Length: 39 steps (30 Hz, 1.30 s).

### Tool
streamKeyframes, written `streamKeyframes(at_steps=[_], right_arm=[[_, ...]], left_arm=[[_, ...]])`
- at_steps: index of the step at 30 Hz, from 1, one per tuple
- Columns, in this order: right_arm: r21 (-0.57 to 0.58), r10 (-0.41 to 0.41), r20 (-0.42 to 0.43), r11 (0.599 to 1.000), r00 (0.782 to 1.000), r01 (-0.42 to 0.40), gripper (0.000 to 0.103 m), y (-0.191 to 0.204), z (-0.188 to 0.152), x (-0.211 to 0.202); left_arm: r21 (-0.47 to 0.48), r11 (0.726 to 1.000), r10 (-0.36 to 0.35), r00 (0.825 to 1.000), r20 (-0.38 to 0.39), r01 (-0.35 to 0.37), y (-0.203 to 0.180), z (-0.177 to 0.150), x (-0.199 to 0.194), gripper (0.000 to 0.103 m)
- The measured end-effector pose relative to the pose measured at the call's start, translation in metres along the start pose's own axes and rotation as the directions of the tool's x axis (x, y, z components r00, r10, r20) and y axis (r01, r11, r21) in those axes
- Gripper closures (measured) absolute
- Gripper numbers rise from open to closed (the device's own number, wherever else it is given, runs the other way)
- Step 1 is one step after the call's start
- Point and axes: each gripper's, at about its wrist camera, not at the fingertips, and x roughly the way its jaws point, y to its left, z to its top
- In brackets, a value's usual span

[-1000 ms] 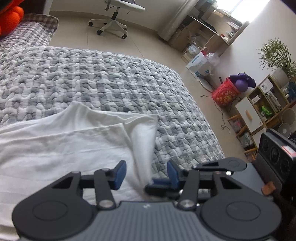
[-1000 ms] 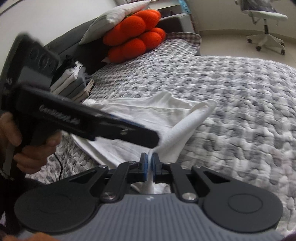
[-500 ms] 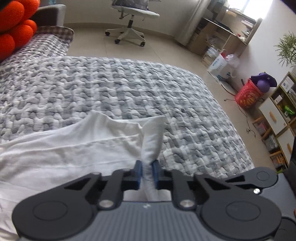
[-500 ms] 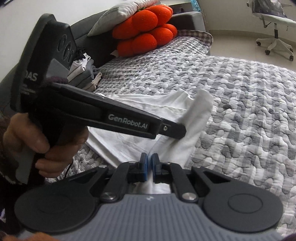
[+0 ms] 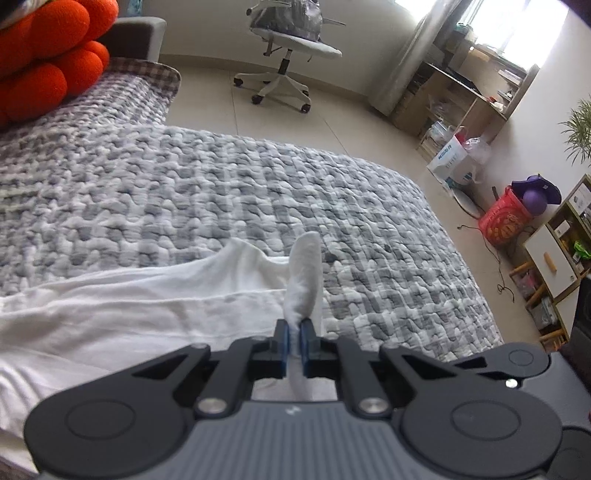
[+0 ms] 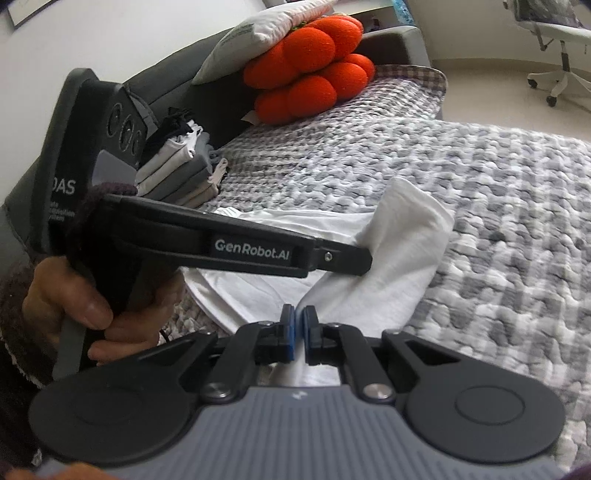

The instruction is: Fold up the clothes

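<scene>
White garment [image 5: 129, 317], grey-white checked quilt [image 5: 221, 184]

The left claw's black side arm [image 6: 255, 254] reads "GenRobot.AI".

A bed [image 5: 221, 192] covered with a grey-and-white quilted spread fills the near ground. At its head lie orange ball-shaped cushions [image 6: 314, 62] with a pale pillow [image 6: 258, 33] resting on top of them, against a dark grey headboard [image 6: 177, 81]. A white office chair [image 5: 288, 55] stands on the tiled floor [image 5: 332, 122] beyond the bed. Along the far wall are a wooden desk [image 5: 472, 92], a white cardboard box [image 5: 452, 158], a red bag [image 5: 504, 219] holding a purple ball [image 5: 535, 201], and a potted plant [image 5: 580, 129].
</scene>
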Motion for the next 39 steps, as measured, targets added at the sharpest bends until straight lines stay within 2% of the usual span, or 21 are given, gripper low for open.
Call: streamKeyframes(at_steps=[7,27,39], right_arm=[[-0.008,0.012,-0.011,1.0,1.0,-0.012,0.096,0.01,0.005,0.008],[-0.022,0.077,-0.055,0.997,0.996,-0.078,0.096,0.055,0.028,0.06],[-0.05,0.103,-0.086,0.993,0.991,-0.107,0.096,0.083,0.042,0.094]], left_arm=[[-0.006,1.0,0.006,1.0,0.019,-0.006,0.011,0.0,-0.01,0.096],[-0.104,0.994,-0.01,0.999,0.044,0.014,0.092,-0.003,-0.045,0.097],[-0.136,0.991,-0.003,0.998,0.068,0.013,0.128,-0.008,-0.063,0.097]])
